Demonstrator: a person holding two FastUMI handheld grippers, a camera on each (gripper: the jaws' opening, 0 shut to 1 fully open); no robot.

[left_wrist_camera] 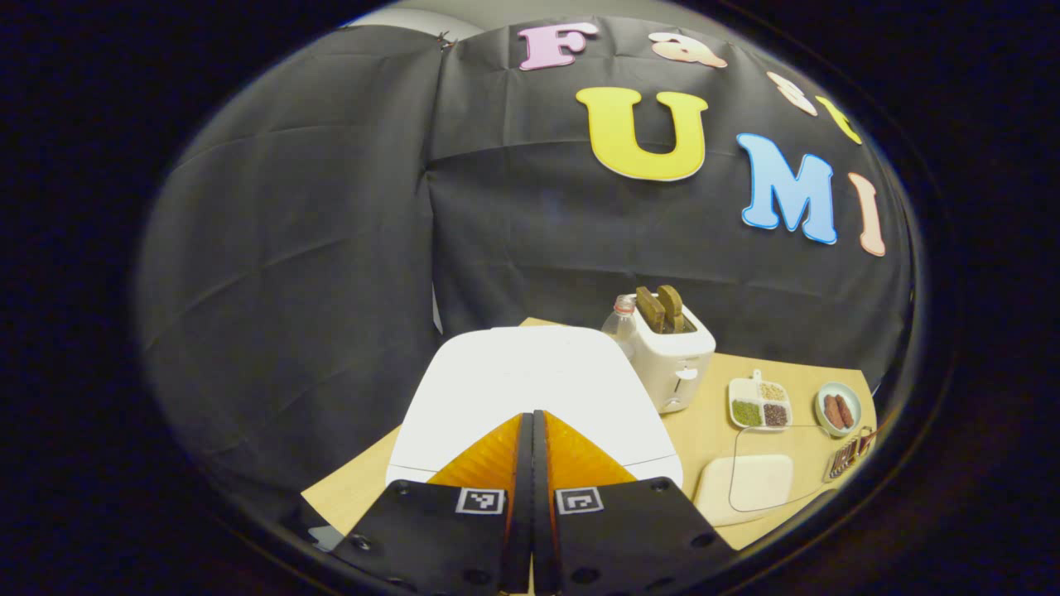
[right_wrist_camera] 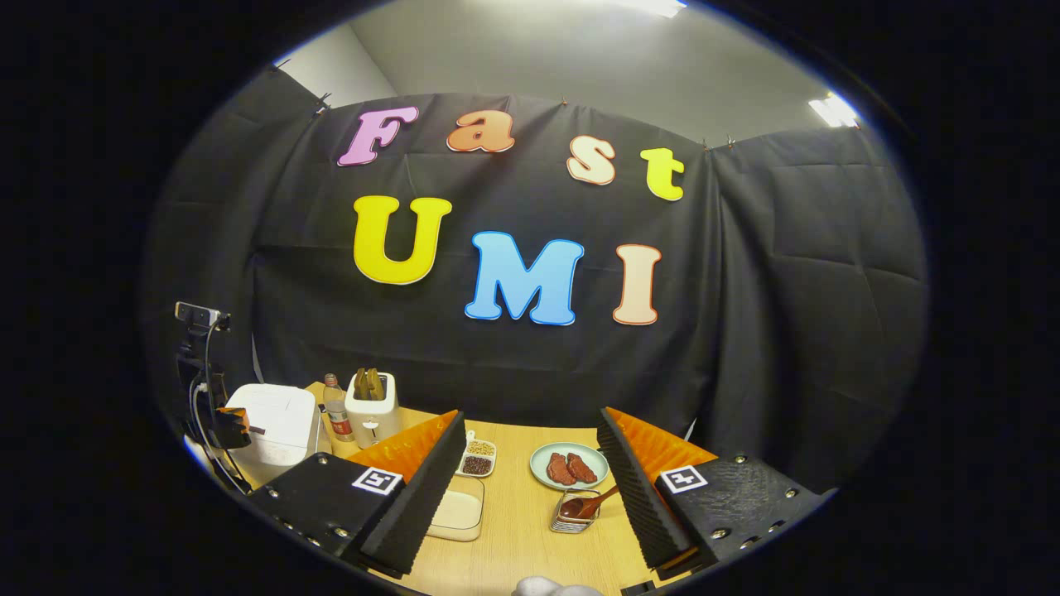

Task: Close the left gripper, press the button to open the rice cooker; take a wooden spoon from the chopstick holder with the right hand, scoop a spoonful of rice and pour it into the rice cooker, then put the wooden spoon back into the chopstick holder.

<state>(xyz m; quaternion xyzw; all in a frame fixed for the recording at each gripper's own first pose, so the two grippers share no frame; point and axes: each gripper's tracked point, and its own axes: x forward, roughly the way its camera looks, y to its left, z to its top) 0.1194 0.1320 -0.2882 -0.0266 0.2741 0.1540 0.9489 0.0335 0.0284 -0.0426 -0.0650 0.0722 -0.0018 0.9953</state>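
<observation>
currently, the left gripper (left_wrist_camera: 530, 463), fingers pressed together, is hovering over the closed rice cooker (left_wrist_camera: 530, 389); right of the cooker, the right gripper (right_wrist_camera: 530, 488) is gaping wide near the chopstick holder (right_wrist_camera: 575, 511).

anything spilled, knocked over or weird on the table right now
Nothing stands out. The rice cooker sits square with its lid down, the toaster is upright with two slices poking up, and the grain dish, plate and chopstick holder with the wooden spoon look tidy, with no spill.
</observation>
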